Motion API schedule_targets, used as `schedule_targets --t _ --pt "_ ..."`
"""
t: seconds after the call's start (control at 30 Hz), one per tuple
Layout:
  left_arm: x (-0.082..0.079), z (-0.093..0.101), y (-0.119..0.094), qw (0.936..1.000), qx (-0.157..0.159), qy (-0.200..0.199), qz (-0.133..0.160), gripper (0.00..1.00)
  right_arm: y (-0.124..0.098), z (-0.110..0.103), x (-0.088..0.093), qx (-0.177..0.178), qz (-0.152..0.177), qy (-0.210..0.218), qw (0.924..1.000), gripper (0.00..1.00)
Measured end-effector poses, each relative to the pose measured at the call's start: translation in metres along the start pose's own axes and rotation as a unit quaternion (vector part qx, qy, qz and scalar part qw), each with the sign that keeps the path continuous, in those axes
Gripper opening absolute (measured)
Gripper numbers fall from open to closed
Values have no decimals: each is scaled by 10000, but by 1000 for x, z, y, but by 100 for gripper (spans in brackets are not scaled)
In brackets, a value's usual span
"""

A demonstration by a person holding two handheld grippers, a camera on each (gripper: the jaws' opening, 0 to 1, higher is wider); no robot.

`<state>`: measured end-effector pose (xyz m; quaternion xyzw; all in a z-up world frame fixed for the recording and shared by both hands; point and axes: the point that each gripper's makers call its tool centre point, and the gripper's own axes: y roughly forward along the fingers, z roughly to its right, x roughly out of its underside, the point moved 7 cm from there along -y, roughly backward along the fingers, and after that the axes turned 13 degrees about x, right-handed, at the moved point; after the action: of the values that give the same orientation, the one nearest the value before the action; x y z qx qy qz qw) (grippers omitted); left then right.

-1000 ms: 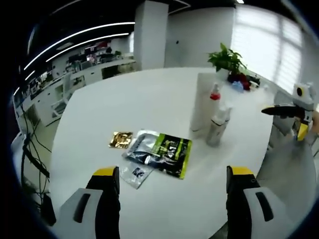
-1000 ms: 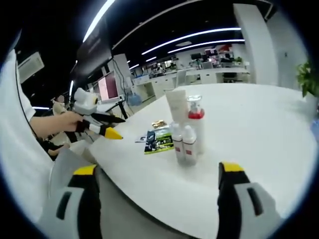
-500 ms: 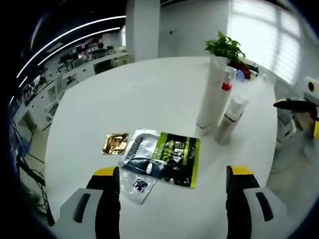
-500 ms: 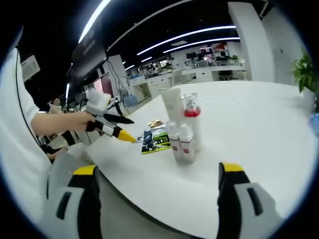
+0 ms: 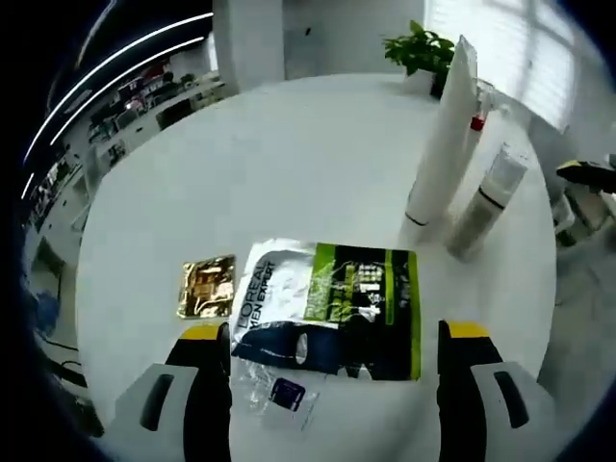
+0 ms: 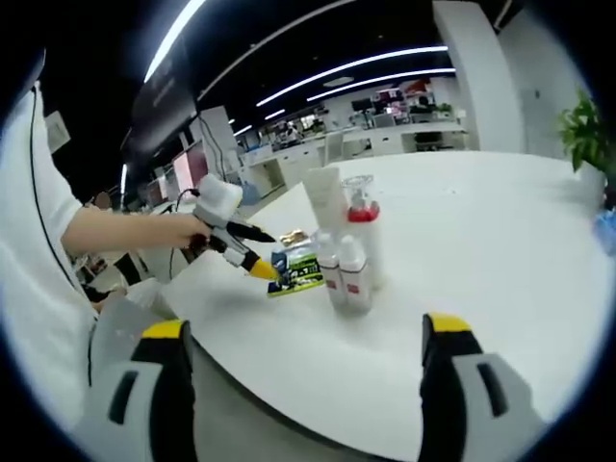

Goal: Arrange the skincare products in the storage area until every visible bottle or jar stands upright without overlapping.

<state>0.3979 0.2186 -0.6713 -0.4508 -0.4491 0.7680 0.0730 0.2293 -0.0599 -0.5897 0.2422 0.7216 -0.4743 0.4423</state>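
The left tool (image 5: 332, 346), jaws wide, has closed over the green sachet (image 5: 337, 310); right tool (image 6: 298, 351) wide.

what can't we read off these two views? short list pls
- Left gripper view: the clear sachet is partly under the green-and-black packet.
- Right gripper view: the packet's lower part sits behind the two small bottles; their label text is too small.
- Right gripper view: the left gripper hides the packet's near edge.

A tall white tube (image 5: 445, 135) stands upright on its cap on the white table (image 5: 289, 154). Just beside it stand a red-collared pump bottle (image 6: 362, 241) and two small white spray bottles (image 6: 345, 274). Flat sachets lie near the tube: green-and-black (image 5: 332, 310), gold (image 5: 206, 287), clear (image 5: 277, 393).
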Motion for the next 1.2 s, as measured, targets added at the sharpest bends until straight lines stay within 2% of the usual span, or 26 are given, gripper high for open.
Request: schedule_targets --t 0.23,0.4,0.7,0.8,0.97,1.2 --pt "3 -6 14 9995 72 122 -299 83 1 3 0 75 -10 46 10000 99" --pt "11 -10 21 9979 101 273 -584 82 0 4 0 119 -4 90 9999 99" --pt "10 -15 21 9965 288 421 -662 85 0 3 -1 136 -31 87 9999 99" --pt "10 -16 20 9936 492 630 -797 85 0 3 -2 136 -27 81 9999 99" --pt "11 -22 17 9844 845 1120 -1065 85 1 1 -3 112 -29 62 9999 99" --pt "11 -24 15 9720 1161 1603 -1269 85 3 -2 -4 81 -47 40 9999 99"
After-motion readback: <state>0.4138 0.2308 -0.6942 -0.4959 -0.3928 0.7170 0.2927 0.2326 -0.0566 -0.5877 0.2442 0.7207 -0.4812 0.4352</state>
